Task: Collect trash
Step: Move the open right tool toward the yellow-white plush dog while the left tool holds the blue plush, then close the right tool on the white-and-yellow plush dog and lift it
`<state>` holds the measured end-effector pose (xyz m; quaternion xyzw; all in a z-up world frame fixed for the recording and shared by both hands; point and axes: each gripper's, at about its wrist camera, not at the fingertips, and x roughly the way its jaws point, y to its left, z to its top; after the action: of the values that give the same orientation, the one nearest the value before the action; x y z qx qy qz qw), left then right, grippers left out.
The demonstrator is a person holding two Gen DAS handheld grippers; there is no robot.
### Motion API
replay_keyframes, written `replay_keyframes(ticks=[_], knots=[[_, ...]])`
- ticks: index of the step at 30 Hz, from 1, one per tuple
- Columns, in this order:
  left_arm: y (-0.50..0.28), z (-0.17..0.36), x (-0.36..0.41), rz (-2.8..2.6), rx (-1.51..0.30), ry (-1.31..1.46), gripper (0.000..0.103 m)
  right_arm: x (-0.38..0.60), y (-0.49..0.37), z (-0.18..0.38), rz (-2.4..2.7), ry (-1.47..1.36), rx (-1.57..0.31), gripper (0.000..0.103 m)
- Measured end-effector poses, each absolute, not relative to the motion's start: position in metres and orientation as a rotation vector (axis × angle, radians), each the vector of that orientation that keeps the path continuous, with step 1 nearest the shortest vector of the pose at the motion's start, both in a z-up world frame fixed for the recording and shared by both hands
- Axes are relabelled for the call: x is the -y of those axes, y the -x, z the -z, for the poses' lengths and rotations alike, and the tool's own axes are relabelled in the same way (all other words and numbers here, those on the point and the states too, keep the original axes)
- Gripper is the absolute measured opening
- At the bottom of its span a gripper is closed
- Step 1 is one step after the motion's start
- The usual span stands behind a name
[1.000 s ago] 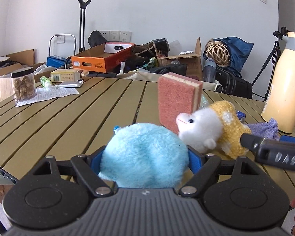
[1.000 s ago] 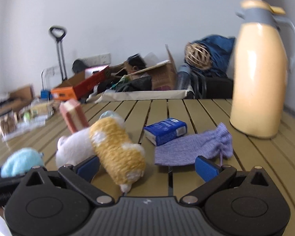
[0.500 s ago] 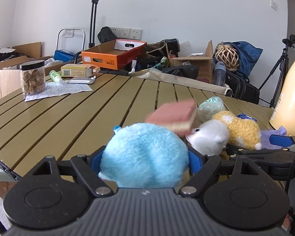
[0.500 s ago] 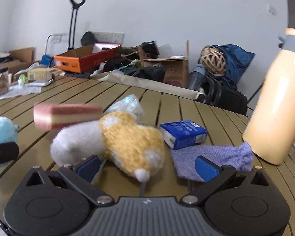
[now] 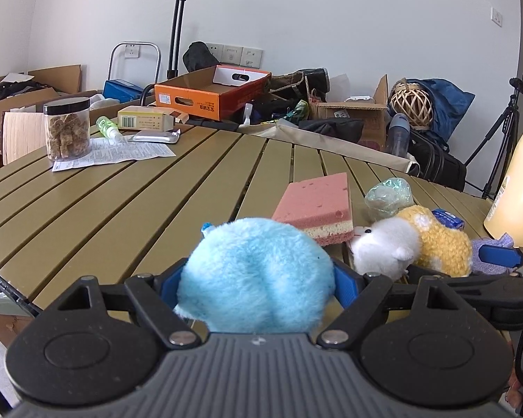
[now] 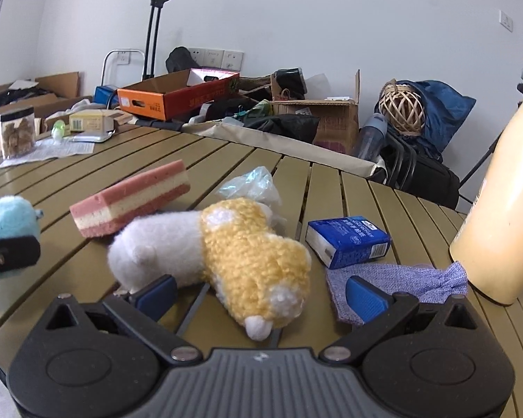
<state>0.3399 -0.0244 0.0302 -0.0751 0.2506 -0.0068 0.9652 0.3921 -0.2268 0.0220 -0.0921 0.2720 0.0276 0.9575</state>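
Grasping is the step in hand: the left gripper (image 5: 258,280) pinches the blue plush toy (image 5: 254,275) just short of the sponge (image 5: 315,209). The right gripper (image 6: 261,294) stands spread around the yellow-and-white plush toy (image 6: 223,254), beside the sponge, pads not pressing. The crumpled plastic bag (image 6: 251,183) lies behind it. Next, judged: close squarely on the toy.

You've got an olive slatted bench (image 5: 129,209). Plush ball (image 5: 258,278): pale blue. Sponge (image 6: 132,202): pink with a cream stripe. Plush animal (image 6: 219,257): white front, yellow back with white patches. Carton (image 6: 348,240): dark blue, white print. Cloth (image 6: 401,282): lilac. Flask (image 6: 502,209): cream. Your claw pads (image 6: 366,297): blue.
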Motion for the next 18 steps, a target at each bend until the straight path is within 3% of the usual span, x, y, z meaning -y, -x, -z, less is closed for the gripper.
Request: replay_keyframes(ticks=[6,9,13,15,17,18], knots=[[-0.338,-0.032,0.021,0.029,-0.513,0.158,0.083,0.217,-0.388,-0.025,-0.101,0.251,-0.509,0.102],[-0.336,-0.036,0.016,0.037,-0.507,0.167,0.083,0.209,-0.388,-0.025,-0.134,0.283,-0.517,0.092],[-0.334,-0.039,0.012,0.041,-0.505,0.184,0.083,0.201,-0.39,-0.022,-0.129,0.32,-0.534,0.09],[-0.332,-0.041,0.011,0.045,-0.502,0.189,0.083,0.199,-0.39,-0.022,-0.125,0.343,-0.538,0.08],[-0.33,-0.043,0.01,0.047,-0.498,0.196,0.083,0.2,-0.39,-0.024,-0.101,0.356,-0.542,0.055],[-0.33,-0.044,0.009,0.047,-0.497,0.202,0.083,0.201,-0.389,-0.026,-0.095,0.351,-0.547,0.055]])
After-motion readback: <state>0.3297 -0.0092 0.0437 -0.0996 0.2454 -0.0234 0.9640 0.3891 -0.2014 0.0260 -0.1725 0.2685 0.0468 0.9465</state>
